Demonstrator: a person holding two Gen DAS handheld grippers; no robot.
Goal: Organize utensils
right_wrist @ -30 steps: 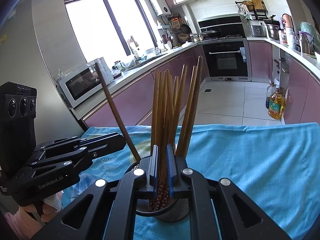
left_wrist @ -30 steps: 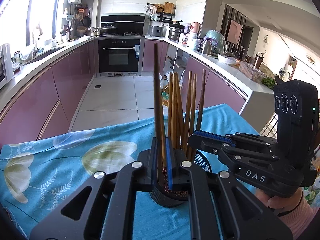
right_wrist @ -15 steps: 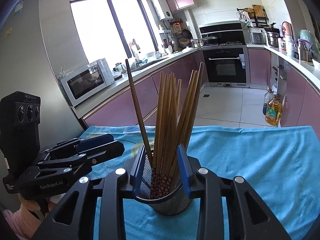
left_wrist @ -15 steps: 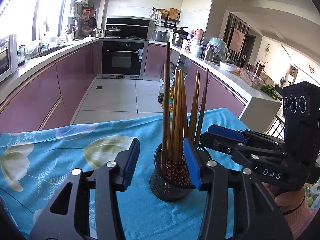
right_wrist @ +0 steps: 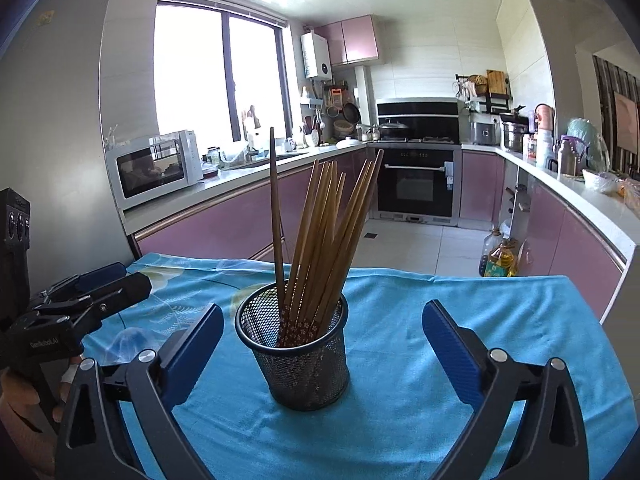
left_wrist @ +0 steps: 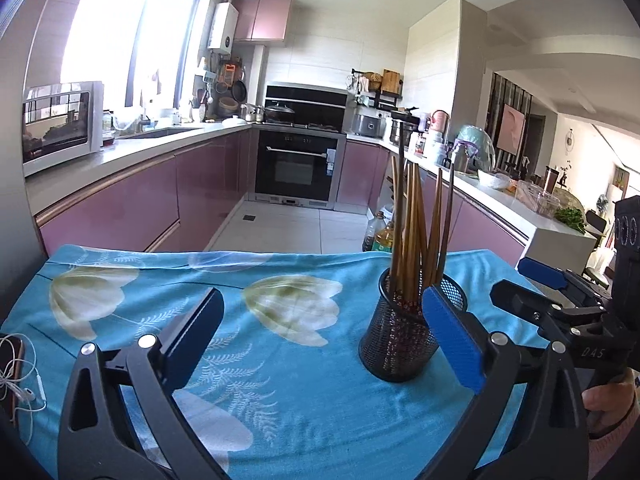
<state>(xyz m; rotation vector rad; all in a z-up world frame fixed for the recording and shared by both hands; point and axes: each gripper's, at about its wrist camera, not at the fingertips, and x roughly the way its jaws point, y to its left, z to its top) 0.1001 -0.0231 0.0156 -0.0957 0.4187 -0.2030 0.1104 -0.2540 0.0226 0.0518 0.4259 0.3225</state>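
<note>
A black mesh cup stands upright on the blue cloth and holds several brown chopsticks. It also shows in the left wrist view, with its chopsticks, just left of my left gripper's right finger. My left gripper is open wide and empty, drawn back from the cup. My right gripper is open wide and empty, with the cup standing between its fingers but apart from both. The right gripper shows at the right edge of the left wrist view.
The table carries a blue cloth with white flowers. A phone with white earphones lies at the table's left edge. Beyond the table are pink kitchen cabinets, an oven and oil bottles on the floor.
Both grippers were shut on chopsticks in the cup. They opened, let the chopsticks go, and drew back from the cup, the left one toward the left.
</note>
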